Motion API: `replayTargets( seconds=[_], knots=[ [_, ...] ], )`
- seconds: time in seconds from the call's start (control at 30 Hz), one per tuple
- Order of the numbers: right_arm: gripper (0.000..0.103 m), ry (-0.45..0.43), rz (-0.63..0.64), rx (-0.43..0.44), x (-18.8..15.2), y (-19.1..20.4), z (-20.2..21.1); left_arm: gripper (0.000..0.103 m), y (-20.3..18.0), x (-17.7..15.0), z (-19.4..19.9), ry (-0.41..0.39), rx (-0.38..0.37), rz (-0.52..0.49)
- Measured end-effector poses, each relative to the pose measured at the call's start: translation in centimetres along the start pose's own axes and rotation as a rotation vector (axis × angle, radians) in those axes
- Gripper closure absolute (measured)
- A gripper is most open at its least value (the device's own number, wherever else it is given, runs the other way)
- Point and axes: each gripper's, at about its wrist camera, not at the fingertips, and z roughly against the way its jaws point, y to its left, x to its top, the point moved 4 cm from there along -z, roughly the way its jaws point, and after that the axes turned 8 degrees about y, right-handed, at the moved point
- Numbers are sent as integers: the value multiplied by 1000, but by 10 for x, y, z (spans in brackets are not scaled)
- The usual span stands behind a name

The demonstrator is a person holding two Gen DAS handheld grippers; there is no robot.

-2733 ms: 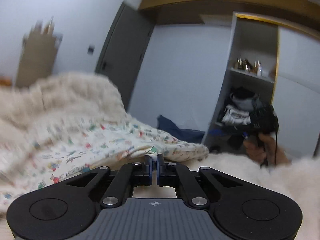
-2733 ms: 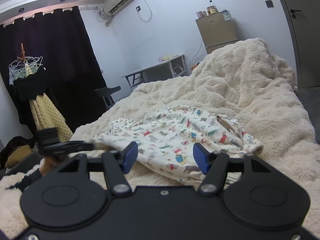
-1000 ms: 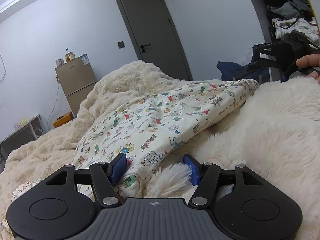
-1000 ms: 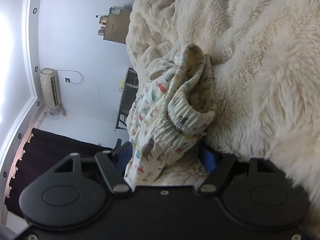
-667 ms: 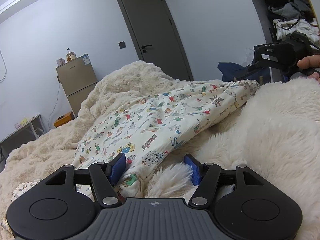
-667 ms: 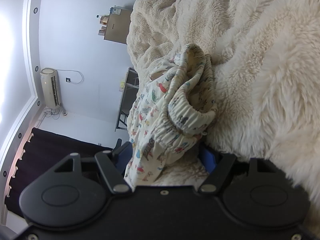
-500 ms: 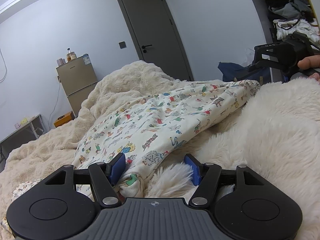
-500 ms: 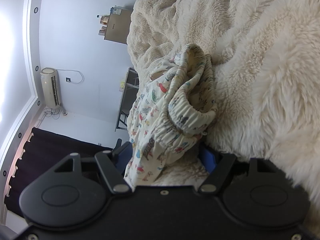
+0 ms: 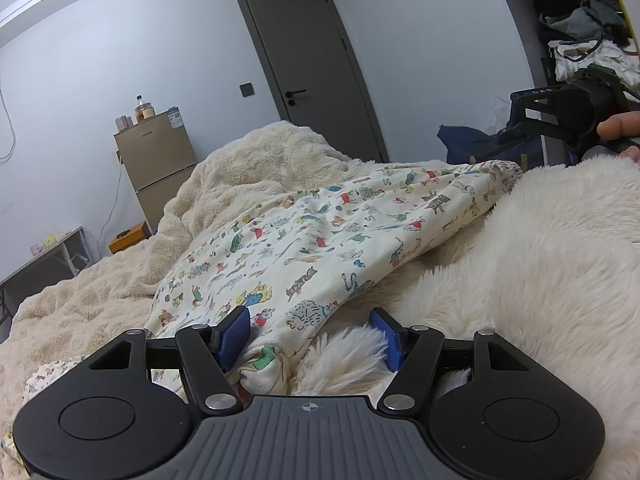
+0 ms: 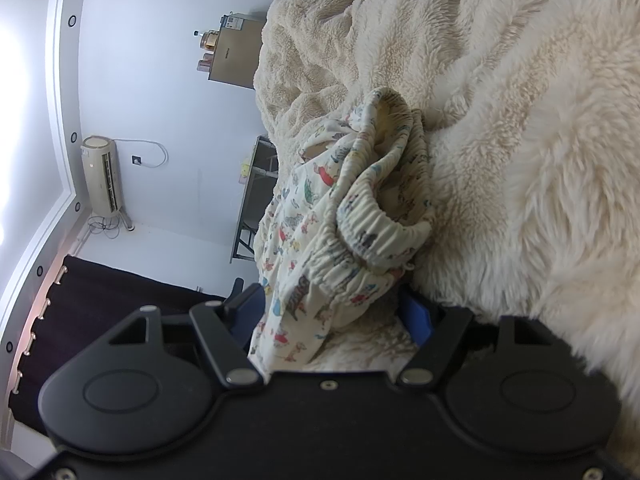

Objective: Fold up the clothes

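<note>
The printed trousers [image 9: 320, 248] lie stretched across the fluffy blanket [image 9: 540, 264] on the bed. The left gripper [image 9: 310, 336] has its jaws spread wide around the near hem. The right gripper [image 10: 340, 312] is likewise parted around the elastic waistband [image 10: 376, 236], pinching nothing.

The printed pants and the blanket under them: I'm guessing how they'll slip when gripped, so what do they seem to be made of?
The printed pants look like thin woven cotton, matte, with a fine twill-like weave and a gathered elastic waistband. The blanket looks like long-pile plush fleece, probably synthetic: its shaggy fibres stand up and hide the surface.
</note>
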Motion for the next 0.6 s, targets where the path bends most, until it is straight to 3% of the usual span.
replayTargets(
  seconds=[0.4, 0.6],
  knots=[
    [32, 1, -7, 12, 2, -3, 3, 40, 7, 13, 8, 15, 11, 43],
    [32, 1, -6, 18, 2, -4, 4, 42, -14, 24, 5, 32, 51, -162]
  ],
)
